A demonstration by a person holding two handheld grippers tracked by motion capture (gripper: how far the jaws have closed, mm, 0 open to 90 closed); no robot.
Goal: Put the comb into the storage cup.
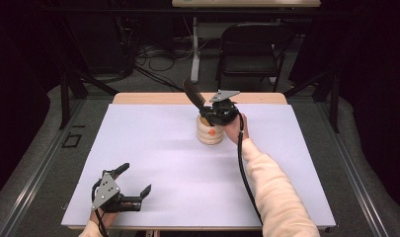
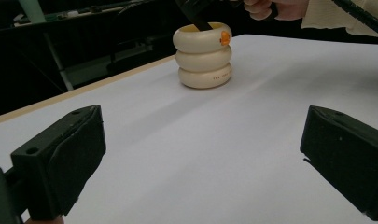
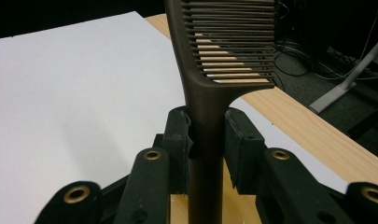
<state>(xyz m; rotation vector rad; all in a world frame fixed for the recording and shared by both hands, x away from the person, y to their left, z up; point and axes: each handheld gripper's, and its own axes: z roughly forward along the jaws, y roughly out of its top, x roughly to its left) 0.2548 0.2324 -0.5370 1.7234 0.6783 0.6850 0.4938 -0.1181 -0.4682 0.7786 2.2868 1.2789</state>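
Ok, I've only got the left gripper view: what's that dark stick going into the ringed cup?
Observer: A brown comb. The right claw is shut on its handle.
Operator: Which end is up?
Observer: The teeth. The handle runs down past the claw into the cup.
Operator: And where does my left claw sit on the table?
Observer: The left claw is near the front left corner of the table, well apart from the cup.
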